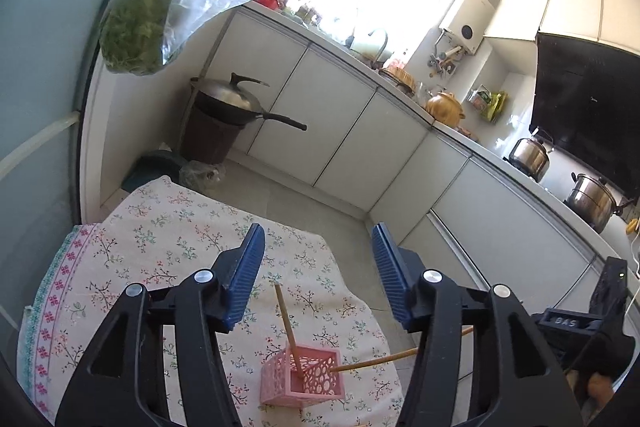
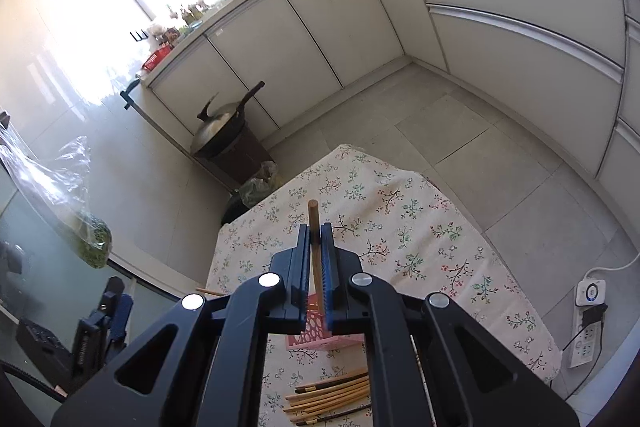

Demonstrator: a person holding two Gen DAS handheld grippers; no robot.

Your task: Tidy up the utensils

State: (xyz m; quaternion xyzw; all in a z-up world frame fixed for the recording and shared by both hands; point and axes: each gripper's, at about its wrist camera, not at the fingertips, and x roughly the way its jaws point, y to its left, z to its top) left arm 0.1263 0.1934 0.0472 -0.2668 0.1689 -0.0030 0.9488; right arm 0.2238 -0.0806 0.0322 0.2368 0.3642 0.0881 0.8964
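Observation:
A pink perforated basket [image 1: 303, 375] stands on the floral tablecloth [image 1: 160, 239]. One wooden chopstick [image 1: 287, 323] stands in it, and a second chopstick [image 1: 376, 360] reaches into it from the right. My left gripper [image 1: 318, 255] is open and empty above the basket. My right gripper [image 2: 315, 251] is shut on a wooden chopstick [image 2: 313, 217], held over the pink basket [image 2: 316, 333]. A pile of several chopsticks [image 2: 328, 397] lies on the tablecloth [image 2: 400, 227] nearer than the basket. The left gripper also shows at the lower left of the right wrist view [image 2: 114, 315].
A covered wok [image 1: 232, 99] sits on a dark bin beyond the table. White floor cabinets [image 1: 340, 131] run along the wall with pots [image 1: 592, 199] on the counter. A bag of greens [image 1: 136, 27] hangs at left. A power strip [image 2: 586, 323] lies on the floor at right.

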